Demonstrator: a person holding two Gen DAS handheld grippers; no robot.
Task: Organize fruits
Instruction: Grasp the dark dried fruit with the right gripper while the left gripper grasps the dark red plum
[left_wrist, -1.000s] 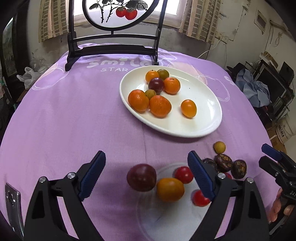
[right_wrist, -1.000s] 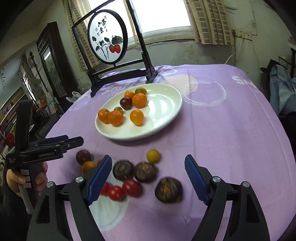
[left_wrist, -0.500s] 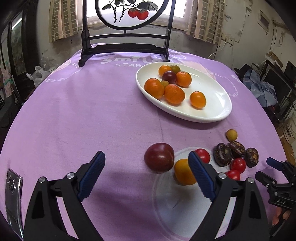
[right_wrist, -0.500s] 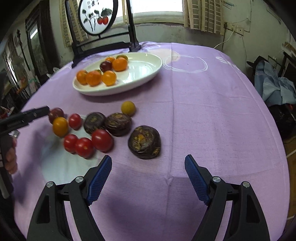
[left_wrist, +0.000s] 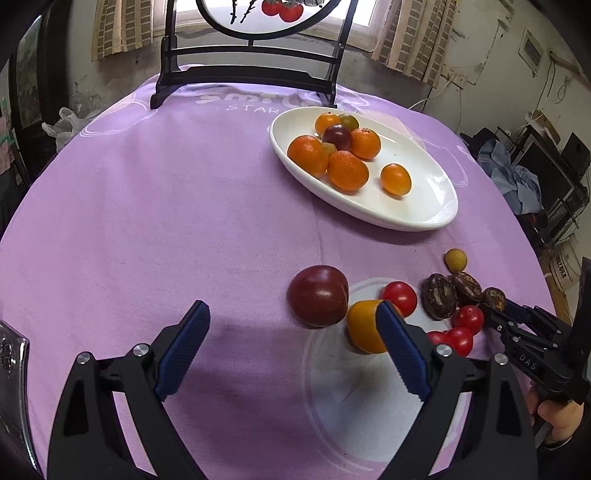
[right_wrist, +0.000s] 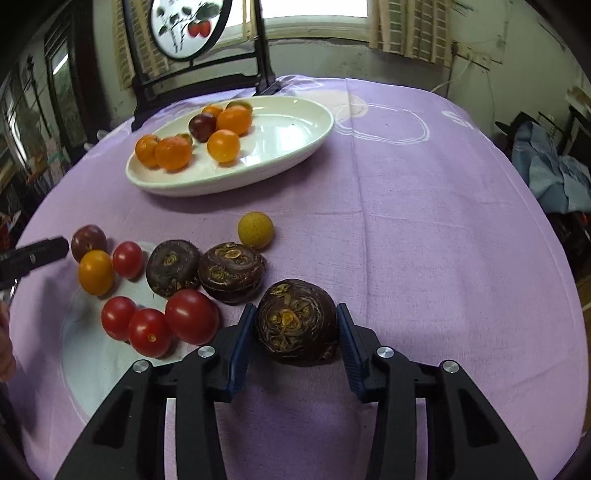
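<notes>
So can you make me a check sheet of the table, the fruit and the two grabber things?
Surface: round table under a purple cloth, printed with white rings.
Job's things: white oval plate holding orange fruits and one dark one; loose red tomatoes, an orange tomato, a purple plum, a yellow fruit and three dark brown corms lie on the cloth.
Clutter: nothing seen.
Grippers: right gripper jaws have just been closing, pads against the nearest corm; left gripper jaws wide, empty.
Cables: white wire on the wall.
Surroundings: painted round screen on a black stand, curtained window, heaped clothes.
</notes>
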